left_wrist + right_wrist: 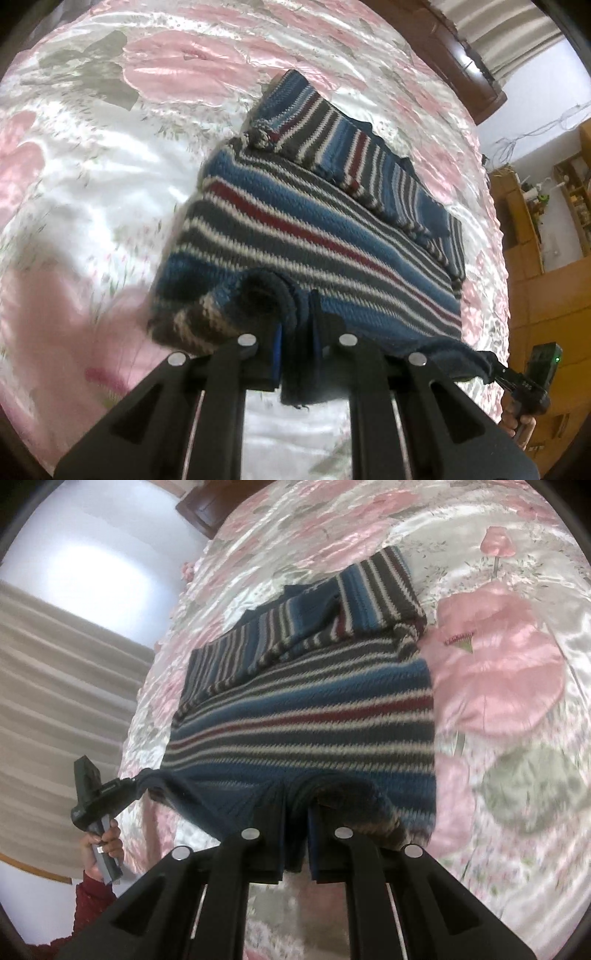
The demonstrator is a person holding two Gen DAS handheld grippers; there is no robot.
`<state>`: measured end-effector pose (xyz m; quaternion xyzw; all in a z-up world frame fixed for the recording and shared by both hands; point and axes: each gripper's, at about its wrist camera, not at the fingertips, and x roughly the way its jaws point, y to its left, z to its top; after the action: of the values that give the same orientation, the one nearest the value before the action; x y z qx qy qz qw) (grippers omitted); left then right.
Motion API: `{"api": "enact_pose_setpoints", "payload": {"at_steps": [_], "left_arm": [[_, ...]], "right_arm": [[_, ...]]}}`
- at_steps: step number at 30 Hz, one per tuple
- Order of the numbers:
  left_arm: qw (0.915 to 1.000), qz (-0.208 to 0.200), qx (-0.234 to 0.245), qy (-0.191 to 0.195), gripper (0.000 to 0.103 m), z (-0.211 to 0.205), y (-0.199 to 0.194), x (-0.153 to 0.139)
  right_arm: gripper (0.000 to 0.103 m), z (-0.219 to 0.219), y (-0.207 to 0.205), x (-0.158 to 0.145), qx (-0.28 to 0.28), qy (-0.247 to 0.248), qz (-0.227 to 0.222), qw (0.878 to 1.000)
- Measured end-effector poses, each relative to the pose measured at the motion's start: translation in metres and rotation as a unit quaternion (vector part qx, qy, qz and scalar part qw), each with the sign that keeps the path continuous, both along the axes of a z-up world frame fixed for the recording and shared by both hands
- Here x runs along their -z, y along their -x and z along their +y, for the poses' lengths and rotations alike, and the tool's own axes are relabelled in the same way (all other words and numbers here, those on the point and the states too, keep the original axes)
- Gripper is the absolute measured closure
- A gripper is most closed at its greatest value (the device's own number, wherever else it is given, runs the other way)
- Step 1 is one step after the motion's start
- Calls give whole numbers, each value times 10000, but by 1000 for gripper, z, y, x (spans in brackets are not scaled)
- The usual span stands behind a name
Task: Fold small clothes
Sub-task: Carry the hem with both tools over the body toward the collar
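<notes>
A small knitted sweater [295, 221] with blue, grey, white and dark red stripes lies on the bed, its sleeves folded across the far part. My left gripper [297, 325] is shut on the sweater's near dark blue hem, which is lifted off the bed. In the right wrist view the same sweater [306, 709] stretches away from me, and my right gripper [297, 812] is shut on the hem as well. The left gripper [136, 782] shows at the left there, pinching the hem's other corner. In the left wrist view the right gripper [495, 365] shows at the right edge.
The bed carries a shiny pink and white floral cover [92, 184]. A dark wooden headboard [461, 62] stands beyond the sweater. Wooden shelves [546, 206] fill the right. Beige curtains [55, 686] hang at the left of the right wrist view. A hand [105, 840] in a red sleeve holds the left gripper's handle.
</notes>
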<state>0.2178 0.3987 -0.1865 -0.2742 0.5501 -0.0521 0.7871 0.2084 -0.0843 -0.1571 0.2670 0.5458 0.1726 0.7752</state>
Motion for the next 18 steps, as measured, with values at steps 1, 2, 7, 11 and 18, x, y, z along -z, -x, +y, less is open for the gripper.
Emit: {"api": "enact_pose_setpoints", "payload": {"at_steps": [1,2,7,11,18], "left_arm": [[10000,22,-11,3,92,1,-5,3],[10000,63,-26,6,92,1,-12,9],[9996,260,-108,-9,91,1,-41,33],[9992,378,-106,-50,89,-1,-59,52],[9991,404,-42,86,85,5,-60,54]], "right_arm": [[94,-1,-9,7,32,-23,73,10000],[94,-3,-14,11,51,-40,119,9999],[94,-7,-42,36,120,-68,354,9993],[93,-11,-59,56,129,-83,567,9983],[83,-25,-59,72,285,-484,822,9950]]}}
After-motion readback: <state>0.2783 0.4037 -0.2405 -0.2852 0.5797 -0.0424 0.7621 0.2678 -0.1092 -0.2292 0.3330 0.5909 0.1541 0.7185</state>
